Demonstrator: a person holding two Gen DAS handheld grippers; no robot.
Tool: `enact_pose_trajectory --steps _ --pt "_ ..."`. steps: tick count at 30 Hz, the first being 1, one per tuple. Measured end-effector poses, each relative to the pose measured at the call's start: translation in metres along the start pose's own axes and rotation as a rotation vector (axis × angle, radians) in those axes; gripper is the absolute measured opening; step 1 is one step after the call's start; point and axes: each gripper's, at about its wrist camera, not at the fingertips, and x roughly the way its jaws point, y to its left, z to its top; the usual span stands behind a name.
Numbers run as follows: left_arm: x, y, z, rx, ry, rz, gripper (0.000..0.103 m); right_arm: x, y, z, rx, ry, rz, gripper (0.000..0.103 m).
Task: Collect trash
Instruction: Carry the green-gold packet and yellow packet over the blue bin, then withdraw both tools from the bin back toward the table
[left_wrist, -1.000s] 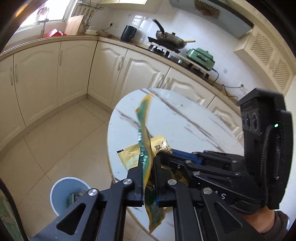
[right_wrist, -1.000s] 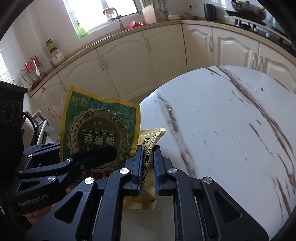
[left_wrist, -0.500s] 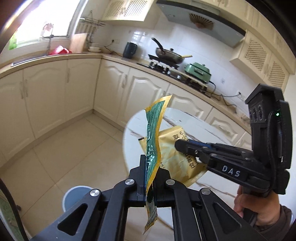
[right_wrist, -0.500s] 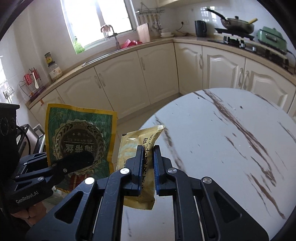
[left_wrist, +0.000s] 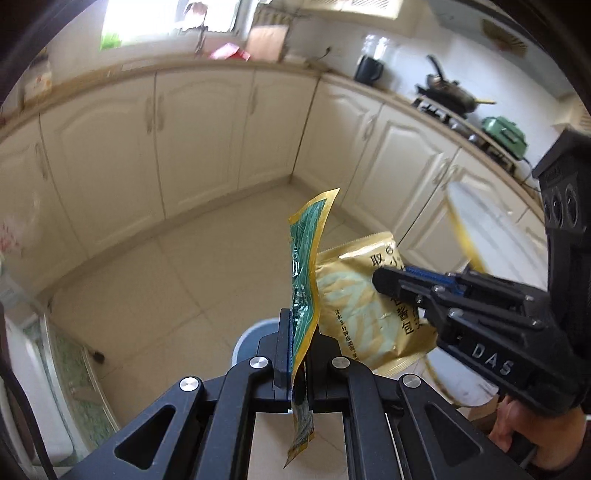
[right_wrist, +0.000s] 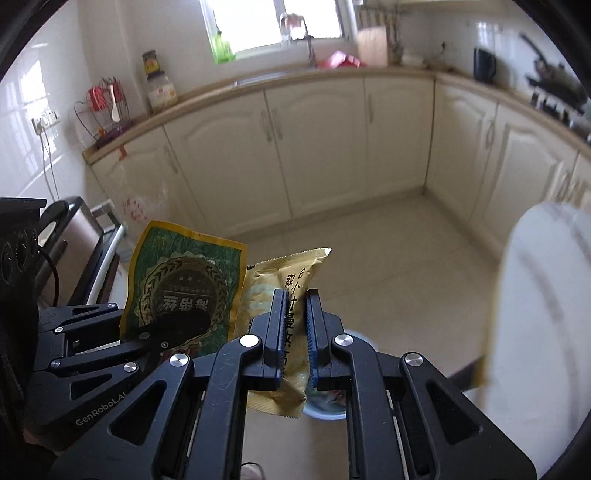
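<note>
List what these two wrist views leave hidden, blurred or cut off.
- Bin: left view, mostly behind the left gripper and green packet; right view, behind the right gripper and yellow packet. Contents unreadable.
- Table: right view, motion-blurred and cut by the edge.
- Counter items: both views, blurred.

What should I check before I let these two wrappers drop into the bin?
1. Left gripper clamped on the green wrapper: ok.
2. Right gripper clamped on the yellow packet: ok.
3. Both wrappers clear of the round table: ok, they hang over the floor.
4. Bin in sight under the wrappers: ok, its rim shows just beyond both grippers.
5. Wrappers directly above the bin's opening: cannot tell, the grippers hide most of it.
6. Room left in the bin: cannot tell.
</note>
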Motion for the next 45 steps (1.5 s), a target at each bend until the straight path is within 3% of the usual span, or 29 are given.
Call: enact_pose_trajectory --steps 8,14,16,18,19,23,24,28,32,35,38,45 --pt "0.115 0.021 -0.033 -0.062 0.224 -0.045 0.001 0.132 -0.037 -0.047 0.080 0.210 -0.063 0.011" --pt "0.173 0.016 -0.036 -0.051 0.317 -0.046 0.006 0.178 -0.069 -0.059 0.135 0.263 -0.113 0.014" --pt "0.187 0.016 -0.033 -0.048 0.346 -0.023 0.016 0.185 -0.078 -0.060 0.154 0.271 -0.130 0.017" --pt "0.196 0.018 -0.030 -0.069 0.368 -0.011 0.026 0.185 -0.091 -0.064 0.167 0.272 -0.145 0.029" --pt "0.198 0.022 -0.023 -0.076 0.371 -0.001 0.032 0.185 -0.093 -0.065 0.171 0.273 -0.149 0.036" --pt "0.190 0.027 -0.014 -0.107 0.349 0.053 0.056 0.178 -0.107 -0.066 0.191 0.272 -0.144 0.047" --pt "0.185 0.027 -0.017 -0.110 0.347 0.074 0.063 0.173 -0.108 -0.065 0.198 0.272 -0.145 0.049" --pt "0.153 0.020 -0.018 -0.122 0.321 0.131 0.065 0.150 -0.102 -0.061 0.216 0.262 -0.135 0.064" --pt "0.093 0.022 -0.025 -0.143 0.254 0.141 0.066 0.110 -0.081 -0.048 0.213 0.222 -0.109 0.078" --pt "0.037 0.015 -0.029 -0.126 0.164 0.172 0.075 0.068 -0.055 -0.035 0.182 0.158 -0.100 0.091" --pt "-0.016 -0.020 -0.041 -0.087 0.059 0.210 0.080 0.017 -0.030 -0.028 0.151 0.070 -0.101 0.093" --pt "-0.142 -0.096 -0.081 -0.001 -0.182 0.215 0.099 -0.124 0.011 -0.032 0.107 -0.123 -0.157 0.103"
